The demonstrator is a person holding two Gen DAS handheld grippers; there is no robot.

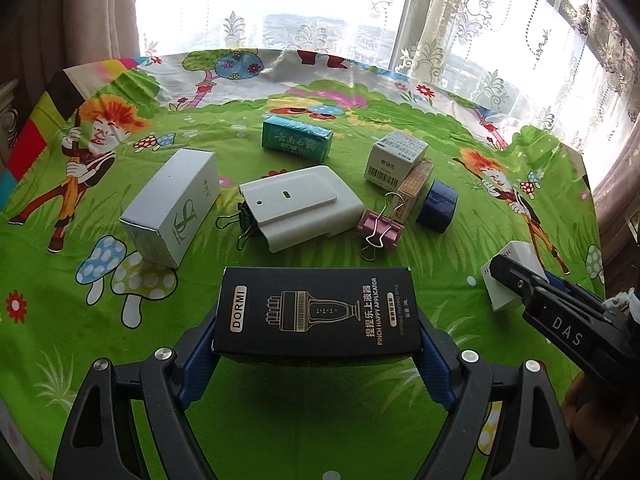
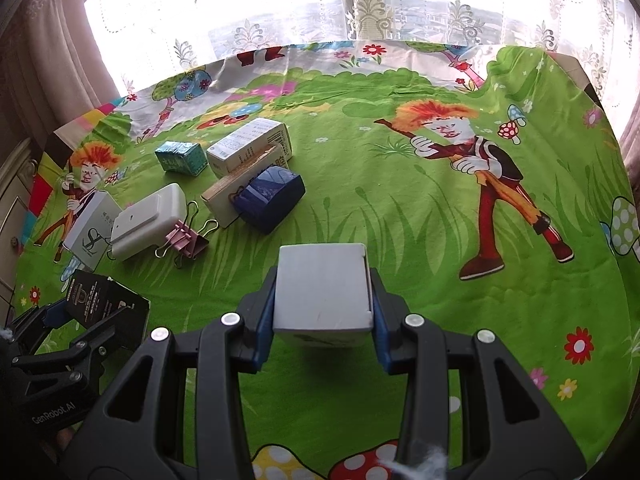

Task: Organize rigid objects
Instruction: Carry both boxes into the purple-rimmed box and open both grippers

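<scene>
Setting: cartoon-print green tablecloth on a table by a bright window hung with lace curtains.
Black box: DORMI applicator box, clamped flat by its short ends between the blue pads of the left gripper; lifted off the cloth, nearer than the white plastic case; apparently mid-carry.
White box: small white box, pinched by its sides in the right gripper; shadow on the cloth beneath, so held clear; near and right of the white plastic case.
Grip logic: both squeezed across flat parallel faces, probably to stop the cartons twisting.
Pile centre: white plastic case lying flat, a dark binder clip tucked at its left edge.
Left of case: long white carton, lying on its side.
Behind case: teal box.
Right of case: pink binder clip, just beside; then tan box, white labelled box and dark blue box, bunched touching.
Progress: judged partway; most items loosely scattered, no tidy row yet.
Risk: thin cartons may crush under a hard squeeze.
</scene>
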